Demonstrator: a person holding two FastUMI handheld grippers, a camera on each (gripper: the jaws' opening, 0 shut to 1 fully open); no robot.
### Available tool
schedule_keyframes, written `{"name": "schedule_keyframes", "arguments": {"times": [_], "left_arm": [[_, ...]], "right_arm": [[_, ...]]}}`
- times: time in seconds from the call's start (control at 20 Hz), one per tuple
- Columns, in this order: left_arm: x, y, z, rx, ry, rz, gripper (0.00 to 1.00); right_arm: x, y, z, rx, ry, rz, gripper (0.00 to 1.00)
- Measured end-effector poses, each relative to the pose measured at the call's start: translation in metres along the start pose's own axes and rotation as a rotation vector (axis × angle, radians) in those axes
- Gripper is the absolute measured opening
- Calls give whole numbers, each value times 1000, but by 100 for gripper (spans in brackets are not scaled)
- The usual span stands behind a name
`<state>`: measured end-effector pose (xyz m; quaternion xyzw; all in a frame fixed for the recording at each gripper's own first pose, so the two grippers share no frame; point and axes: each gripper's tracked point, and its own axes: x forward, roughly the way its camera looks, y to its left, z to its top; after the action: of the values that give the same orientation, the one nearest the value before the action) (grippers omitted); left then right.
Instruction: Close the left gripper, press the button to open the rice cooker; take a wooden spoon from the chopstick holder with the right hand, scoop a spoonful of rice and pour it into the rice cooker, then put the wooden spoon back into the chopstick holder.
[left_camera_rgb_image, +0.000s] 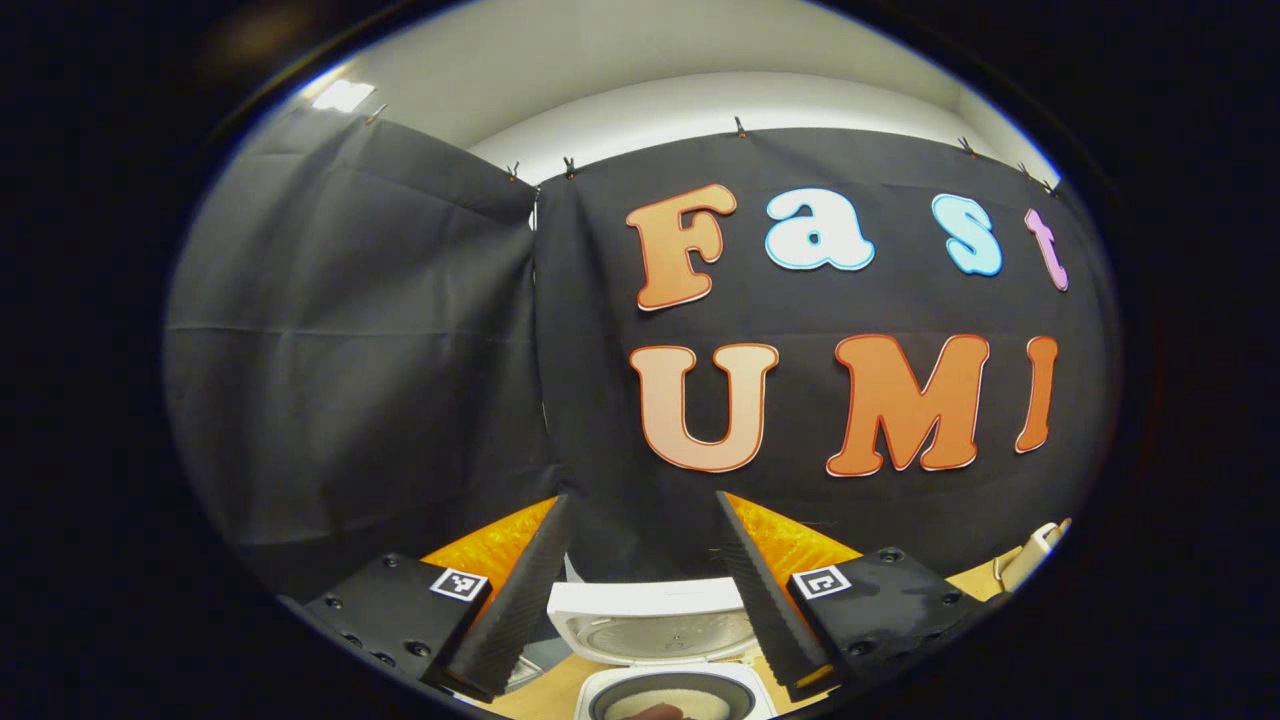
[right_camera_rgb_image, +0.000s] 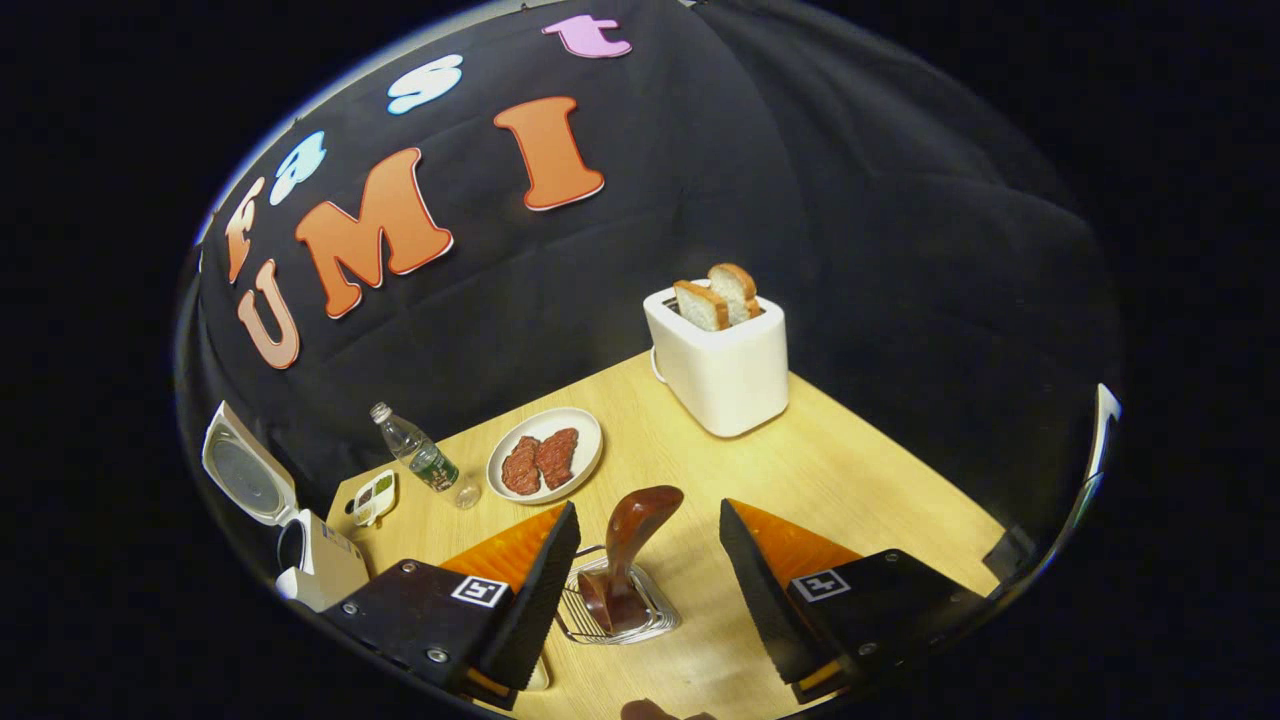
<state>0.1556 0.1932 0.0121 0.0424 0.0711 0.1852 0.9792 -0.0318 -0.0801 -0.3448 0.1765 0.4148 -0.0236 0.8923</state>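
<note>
**Spoon back in its rack, rice cooker standing open**

The dark-brown wooden spoon (right_camera_rgb_image: 628, 545) stands bowl-up in the wire chopstick holder (right_camera_rgb_image: 618, 605) on the pale wooden table (right_camera_rgb_image: 850, 480), directly between the fingers of the right gripper (right_camera_rgb_image: 648, 570). Its jaws are spread wide and grip nothing, with clear space on either side of the handle. That placement suggests the spoon has been returned or is about to be taken; the frames alone cannot settle which.

At 9 o'clock in the right gripper view the white rice cooker (right_camera_rgb_image: 315, 560) sits with its lid (right_camera_rgb_image: 240, 475) raised. In the left gripper view, the left gripper (left_camera_rgb_image: 645, 590) hangs above it, jaws apart and empty, the open pot at 6 o'clock. Pale contents, probably rice, show inside, though the edge of the lens blurs them.

Farther back stand a clear plastic bottle (right_camera_rgb_image: 420, 458), a white plate of two reddish meat slices (right_camera_rgb_image: 545, 455) and a white toaster holding two bread slices (right_camera_rgb_image: 718, 365). The bottle's label is too small to read.
</note>
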Motion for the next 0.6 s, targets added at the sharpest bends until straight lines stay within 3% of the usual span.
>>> {"name": "schedule_keyframes", "arguments": {"times": [0.15, 0.35, 0.6], "left_arm": [[36, -3, -29, 59, 65, 41, 96], [74, -21, -50, 48, 108, 33, 96], [98, -32, -120, 24, 306, -4, 96]], "right_arm": [[-40, -5, 24, 5, -58, -25, 87], [-86, -6, 37, -64, -124, -68, 87], [-124, 4, 61, -85, -208, -65, 87]]}}
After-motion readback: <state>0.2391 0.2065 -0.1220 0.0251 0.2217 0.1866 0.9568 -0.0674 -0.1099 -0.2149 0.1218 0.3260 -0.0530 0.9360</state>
